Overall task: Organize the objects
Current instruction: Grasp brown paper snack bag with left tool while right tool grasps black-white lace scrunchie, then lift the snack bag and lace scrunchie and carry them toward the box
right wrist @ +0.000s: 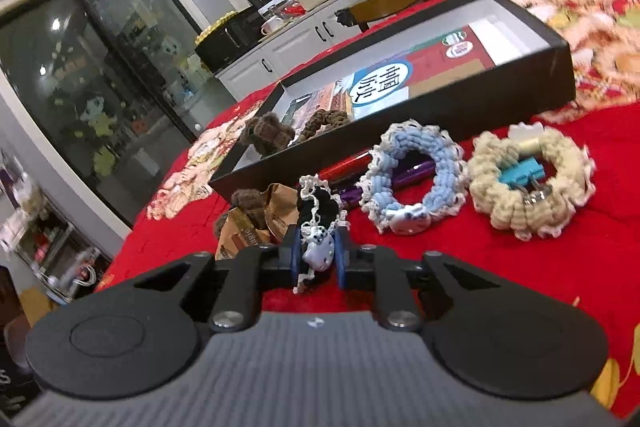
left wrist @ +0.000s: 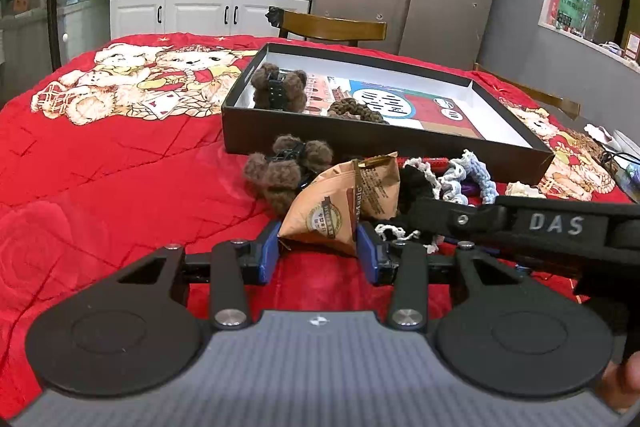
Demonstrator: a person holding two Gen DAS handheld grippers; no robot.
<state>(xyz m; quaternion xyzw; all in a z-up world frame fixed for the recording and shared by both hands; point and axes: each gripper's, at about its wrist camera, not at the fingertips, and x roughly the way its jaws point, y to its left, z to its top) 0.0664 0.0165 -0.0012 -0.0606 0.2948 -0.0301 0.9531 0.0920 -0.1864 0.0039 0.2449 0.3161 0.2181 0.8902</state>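
Scrunchies and snack packets lie heaped on the red quilt (left wrist: 120, 187) along the near wall of the black box (left wrist: 360, 141), and I am working on two of them at once. My left gripper (left wrist: 318, 249) is clamped on the lower corner of a tan snack packet (left wrist: 344, 203); the blue pads press its crinkled sides, and the packet leans against a brown fuzzy hair claw (left wrist: 280, 171). My right gripper (right wrist: 318, 255) has its pads set tight on the black scrunchie (right wrist: 320, 211), right at the small white charm on its lace trim. In the left wrist view the right tool lies across just beside the packet, so the two are crowded.

The box already holds another brown hair claw (left wrist: 278, 89) and a brown scrunchie (left wrist: 352, 109) near its left end; the rest of its floor is bare printed card.

To do this well, I should lift the right tool first, since its scrunchie partly rests against the packet and the hair claw. I judge a straight rise safest, high enough to clear the box wall before crossing it. The scrunchie is soft and I hold it by the charm end, so it may swing or slip; a slow carry helps. The blue scrunchie (right wrist: 412, 183) and the beige scrunchie (right wrist: 528, 183) lie just to the right, and I should not drag them. Then the packet can follow, lifted clear of the hair claw.
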